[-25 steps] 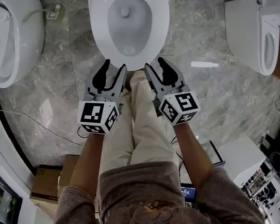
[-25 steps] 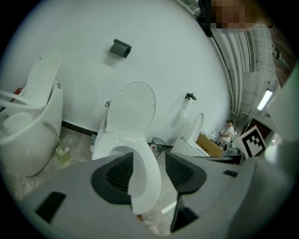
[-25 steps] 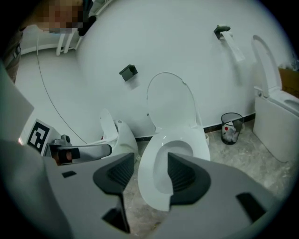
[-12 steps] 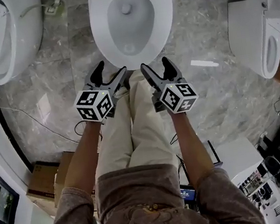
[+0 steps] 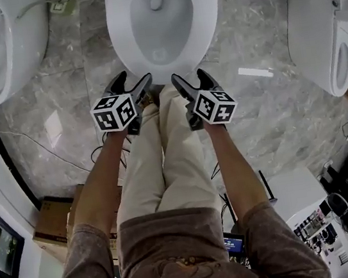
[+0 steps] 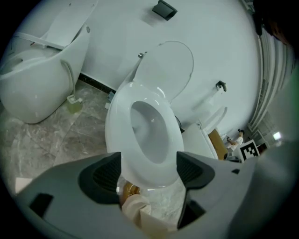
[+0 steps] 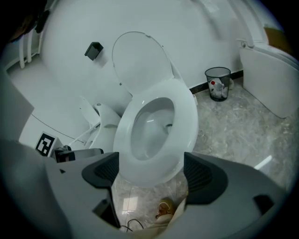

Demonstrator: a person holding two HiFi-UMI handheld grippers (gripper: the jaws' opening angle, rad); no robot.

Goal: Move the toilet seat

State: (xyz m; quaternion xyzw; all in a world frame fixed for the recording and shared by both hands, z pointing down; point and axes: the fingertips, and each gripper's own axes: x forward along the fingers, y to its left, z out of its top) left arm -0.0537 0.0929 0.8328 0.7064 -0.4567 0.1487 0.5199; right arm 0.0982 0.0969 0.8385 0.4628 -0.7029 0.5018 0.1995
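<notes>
Tools (image 5: 134, 77) (image 5: 188, 74) two, toilets (image 5: 124, 29) (image 5: 28, 27) (image 5: 309, 24) three

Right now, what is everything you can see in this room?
White ceramic toilet: one, white, centre, straight ahead.
Oval toilet seat: one, white, lying down on that bowl.
Round lid: one, white, raised against the wall.
Left toilet, right toilet: two, white, at the sides.
Wire-mesh waste bin: one, dark, by the wall.
Marble floor: grey, throughout.
Cardboard box: one, brown, lower left.
Trouser legs: two, beige, below.
Left gripper, right gripper: two, grey, before the bowl, jaws have just been opening, nothing held.
</notes>
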